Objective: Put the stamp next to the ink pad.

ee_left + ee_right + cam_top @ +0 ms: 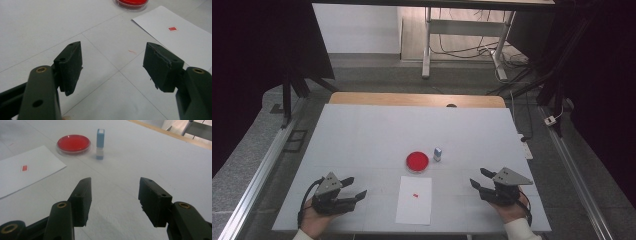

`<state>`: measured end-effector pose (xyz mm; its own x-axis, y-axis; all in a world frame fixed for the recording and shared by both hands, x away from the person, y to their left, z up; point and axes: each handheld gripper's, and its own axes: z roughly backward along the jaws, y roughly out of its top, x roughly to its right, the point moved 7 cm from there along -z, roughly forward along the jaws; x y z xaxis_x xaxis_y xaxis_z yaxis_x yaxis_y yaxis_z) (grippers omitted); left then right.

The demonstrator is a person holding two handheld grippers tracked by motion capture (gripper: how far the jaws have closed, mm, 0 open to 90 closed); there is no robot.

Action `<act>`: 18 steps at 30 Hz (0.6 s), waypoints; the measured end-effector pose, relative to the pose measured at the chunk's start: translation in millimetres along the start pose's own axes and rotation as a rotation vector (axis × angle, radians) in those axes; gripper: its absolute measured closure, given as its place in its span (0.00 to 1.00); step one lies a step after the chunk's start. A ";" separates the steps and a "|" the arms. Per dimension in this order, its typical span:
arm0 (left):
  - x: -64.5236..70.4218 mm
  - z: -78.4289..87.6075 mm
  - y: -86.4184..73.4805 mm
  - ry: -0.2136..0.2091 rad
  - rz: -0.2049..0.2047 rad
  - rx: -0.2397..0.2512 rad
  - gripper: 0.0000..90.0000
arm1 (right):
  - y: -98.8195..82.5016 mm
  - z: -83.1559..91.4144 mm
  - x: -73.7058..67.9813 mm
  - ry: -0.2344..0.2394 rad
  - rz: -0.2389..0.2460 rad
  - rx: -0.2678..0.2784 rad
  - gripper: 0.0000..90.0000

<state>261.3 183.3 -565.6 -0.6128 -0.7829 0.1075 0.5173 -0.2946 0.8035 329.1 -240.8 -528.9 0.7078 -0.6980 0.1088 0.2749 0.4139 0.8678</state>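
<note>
- The right gripper [477, 179] has its jaws apart with nothing between them, low over the white surface [362, 135]; it looks aimed toward the small blue-and-white stamp [100, 143].
- The left gripper [353, 188] also stands apart and empty, beside the left edge of the paper sheet [414, 200].
- The stamp stands upright just beside the red ink pad [417, 161], beyond the sheet, which carries one small red mark [415, 194].
- To do this well, I judge: come in level, straddle the stamp's narrow body squarely, and close gently so it does not tip into the pad.
- The left gripper could pin the sheet's edge.
</note>
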 end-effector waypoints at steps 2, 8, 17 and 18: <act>-0.9 0.1 -0.2 0.004 0.003 0.000 0.35 | -2.7 0.8 1.4 0.005 0.005 0.000 0.48; -2.6 0.1 -0.5 0.012 0.003 0.004 0.35 | -8.5 1.0 4.5 0.008 0.008 -0.020 0.48; -2.7 0.2 -0.3 0.014 0.001 0.007 0.35 | -9.4 0.7 5.9 0.003 0.010 -0.023 0.48; -2.5 0.3 -0.3 0.013 0.000 0.007 0.35 | -9.5 0.6 5.5 0.004 0.009 -0.025 0.48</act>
<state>262.6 185.6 -565.9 -0.6053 -0.7897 0.0998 0.5129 -0.2911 0.8076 330.0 -248.8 -536.2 0.7130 -0.6918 0.1143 0.2844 0.4343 0.8547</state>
